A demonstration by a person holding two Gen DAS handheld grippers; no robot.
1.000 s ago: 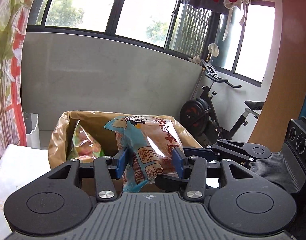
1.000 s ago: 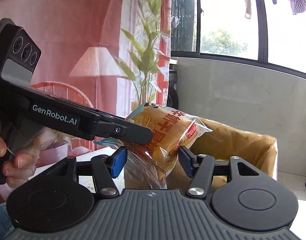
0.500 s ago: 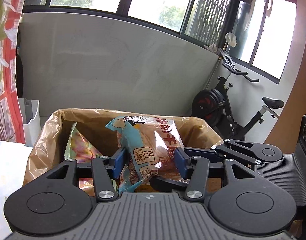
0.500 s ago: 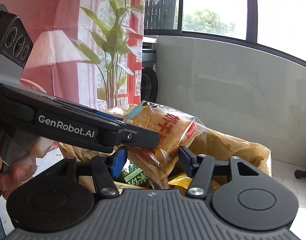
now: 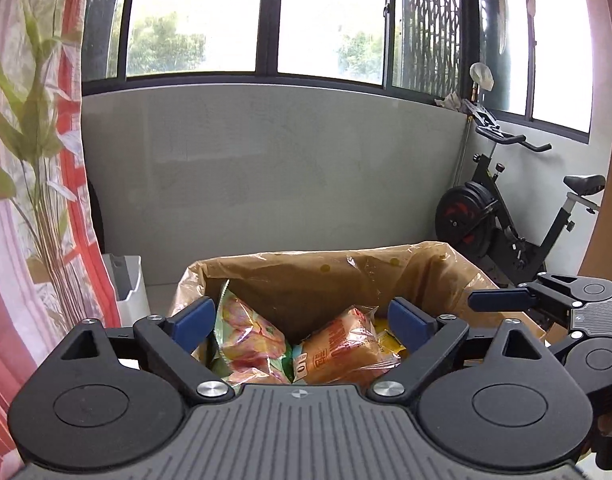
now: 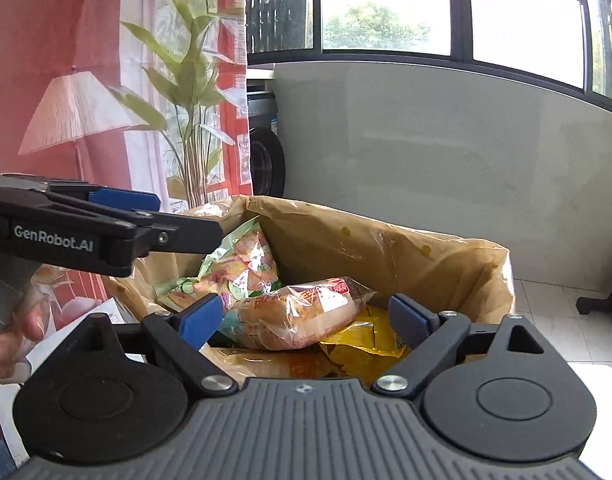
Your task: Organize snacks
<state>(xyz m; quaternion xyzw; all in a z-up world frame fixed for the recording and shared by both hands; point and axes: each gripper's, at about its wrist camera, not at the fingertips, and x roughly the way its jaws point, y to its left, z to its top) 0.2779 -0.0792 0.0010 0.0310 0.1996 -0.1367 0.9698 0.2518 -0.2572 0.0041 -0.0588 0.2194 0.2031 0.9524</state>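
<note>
An orange bread packet (image 5: 340,348) lies inside the brown-lined box (image 5: 326,276), free of both grippers. It also shows in the right wrist view (image 6: 294,316), on top of a yellow packet (image 6: 358,340) and beside a green and pink snack bag (image 6: 242,264), which also shows in the left wrist view (image 5: 250,332). My left gripper (image 5: 302,318) is open and empty above the box's near edge. My right gripper (image 6: 304,316) is open and empty over the box (image 6: 386,240). The left gripper's fingers (image 6: 154,236) reach in from the left there.
An exercise bike (image 5: 506,216) stands right of the box. A white bin (image 5: 126,292) and a patterned curtain (image 5: 46,200) are to the left. A grey low wall (image 5: 266,176) under windows is behind. A hand (image 6: 10,340) holds the left gripper.
Both grippers opened and let go of the orange bread packet. It dropped from upright between the fingers to lying inside the box. The left gripper drew back.
</note>
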